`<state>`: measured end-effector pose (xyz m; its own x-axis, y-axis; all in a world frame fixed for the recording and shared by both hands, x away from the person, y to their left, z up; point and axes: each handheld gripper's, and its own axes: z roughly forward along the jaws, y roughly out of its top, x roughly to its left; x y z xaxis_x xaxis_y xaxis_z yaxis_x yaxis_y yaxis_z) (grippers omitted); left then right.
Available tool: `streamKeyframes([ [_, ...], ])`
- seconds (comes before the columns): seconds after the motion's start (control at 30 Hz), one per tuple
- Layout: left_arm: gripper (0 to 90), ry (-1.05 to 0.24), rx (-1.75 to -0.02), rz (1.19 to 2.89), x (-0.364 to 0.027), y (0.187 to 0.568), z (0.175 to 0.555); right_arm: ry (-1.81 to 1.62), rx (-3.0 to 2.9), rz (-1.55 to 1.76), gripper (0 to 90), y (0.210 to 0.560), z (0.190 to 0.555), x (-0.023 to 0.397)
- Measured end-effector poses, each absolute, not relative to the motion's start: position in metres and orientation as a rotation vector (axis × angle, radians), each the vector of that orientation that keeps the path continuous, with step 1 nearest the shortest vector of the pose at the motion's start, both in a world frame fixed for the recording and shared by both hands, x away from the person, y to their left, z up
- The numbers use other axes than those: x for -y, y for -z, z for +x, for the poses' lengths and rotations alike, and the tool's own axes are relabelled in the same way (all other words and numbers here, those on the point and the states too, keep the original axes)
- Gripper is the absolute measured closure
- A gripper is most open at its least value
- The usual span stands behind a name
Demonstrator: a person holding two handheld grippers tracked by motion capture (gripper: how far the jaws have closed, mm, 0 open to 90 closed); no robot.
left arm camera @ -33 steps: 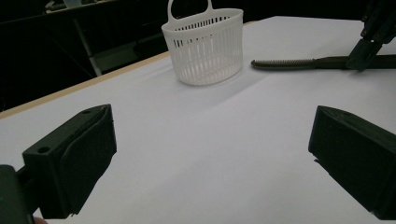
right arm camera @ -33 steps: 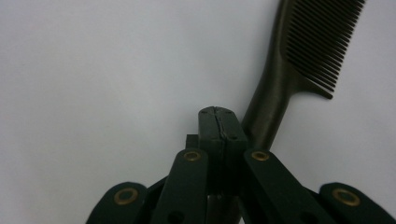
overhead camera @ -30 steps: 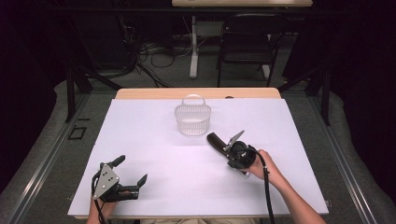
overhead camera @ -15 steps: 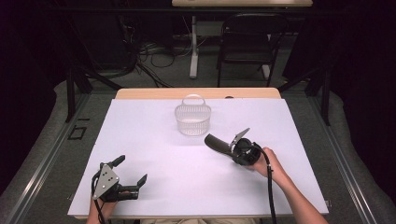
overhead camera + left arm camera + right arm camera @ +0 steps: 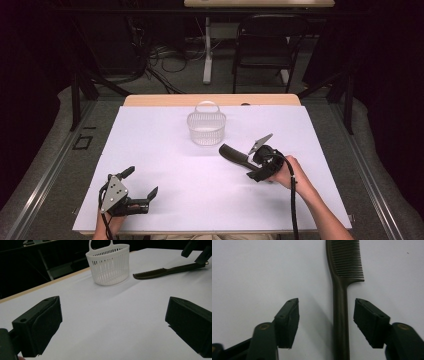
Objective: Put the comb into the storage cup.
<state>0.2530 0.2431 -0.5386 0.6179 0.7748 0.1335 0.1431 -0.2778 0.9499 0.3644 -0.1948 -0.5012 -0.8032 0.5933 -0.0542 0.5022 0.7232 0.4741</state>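
White matte sheet (image 5: 165, 150) covers the table. Ribbed plastic basket (image 5: 206, 127) with loop handle stands mid-table, apart from the dark slim comb (image 5: 341, 315) lying flat to its right. Right gripper (image 5: 326, 320): jaws have just been opening, comb handle between them, pads not touching. Re-grip squarely, centred on the handle. Left gripper (image 5: 112, 322): jaws spread, nothing held.

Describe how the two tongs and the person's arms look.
Both the left tongs and the right tongs are black, each with two blocky jaws, a grey three-cornered plate on top and a trailing black cable. The forearms are bare, with no sleeves visible.
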Motion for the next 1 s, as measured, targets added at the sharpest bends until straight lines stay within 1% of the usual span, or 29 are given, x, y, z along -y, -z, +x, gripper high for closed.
streamKeyframes([
  [0.03, 1.0, -0.739, -0.747, 1.774, -0.243, 0.539, 0.253, -0.654, -2.721, 0.885, 28.5, 0.5, 0.365, 0.196],
  [0.2, 1.0, -0.732, -0.748, 1.773, -0.243, 0.539, 0.253, -0.666, -2.703, 0.909, 16.8, 0.499, 0.369, 0.197],
  [0.37, 1.0, -0.732, -0.746, 1.775, -0.243, 0.539, 0.254, -0.673, -2.696, 0.921, 9.5, 0.501, 0.372, 0.195],
  [0.67, 0.9, -0.729, -0.749, 1.775, -0.243, 0.539, 0.254, -0.664, -2.703, 0.918, 0.0, 0.503, 0.379, 0.192],
  [1.0, 0.9, -0.725, -0.749, 1.774, -0.243, 0.54, 0.255, -0.628, -2.751, 0.902, 0.0, 0.509, 0.389, 0.184],
])
